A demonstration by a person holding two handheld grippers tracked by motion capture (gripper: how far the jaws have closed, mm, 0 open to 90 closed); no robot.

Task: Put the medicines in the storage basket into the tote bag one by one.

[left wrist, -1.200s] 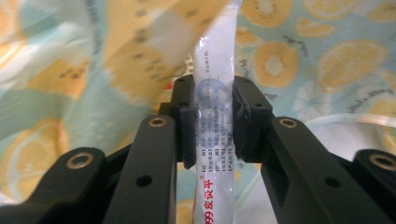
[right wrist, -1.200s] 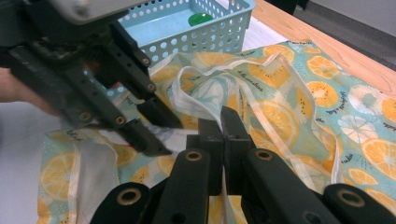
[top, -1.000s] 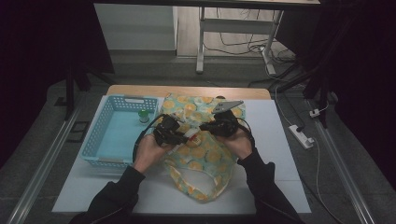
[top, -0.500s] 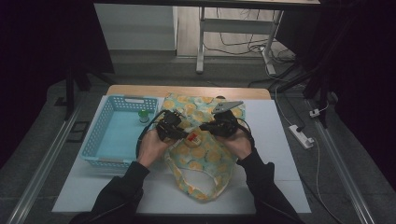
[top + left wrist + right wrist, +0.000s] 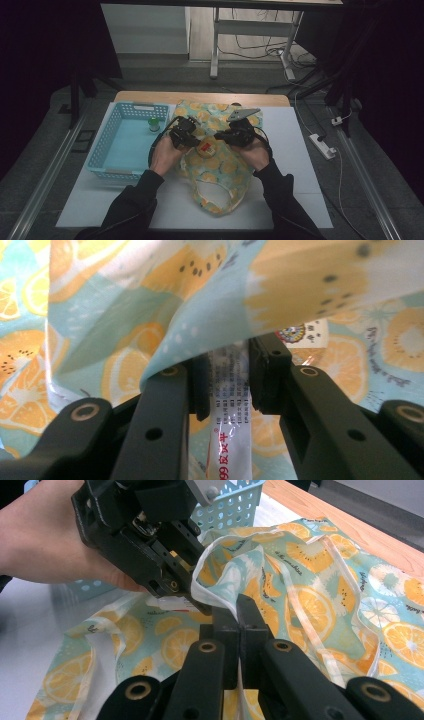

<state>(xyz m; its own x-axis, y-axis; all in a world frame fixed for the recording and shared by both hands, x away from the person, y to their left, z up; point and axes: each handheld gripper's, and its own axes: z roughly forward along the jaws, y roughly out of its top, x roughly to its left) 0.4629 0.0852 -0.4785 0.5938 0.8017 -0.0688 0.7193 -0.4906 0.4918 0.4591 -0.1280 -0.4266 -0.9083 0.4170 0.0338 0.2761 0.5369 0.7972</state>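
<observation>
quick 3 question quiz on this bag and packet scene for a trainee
1. True or false: the right gripper is shut on the bag's rim.
2. What does the left gripper hold?
A. green bottle
B. white packet
C. basket
3. Where does the green bottle stand?

Key:
1. True.
2. B, the white packet with red print.
3. In the blue basket, left of the fruit-print bag.

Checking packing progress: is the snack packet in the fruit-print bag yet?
Partly in. The left claw holds the packet under the bag's lifted edge.
</observation>
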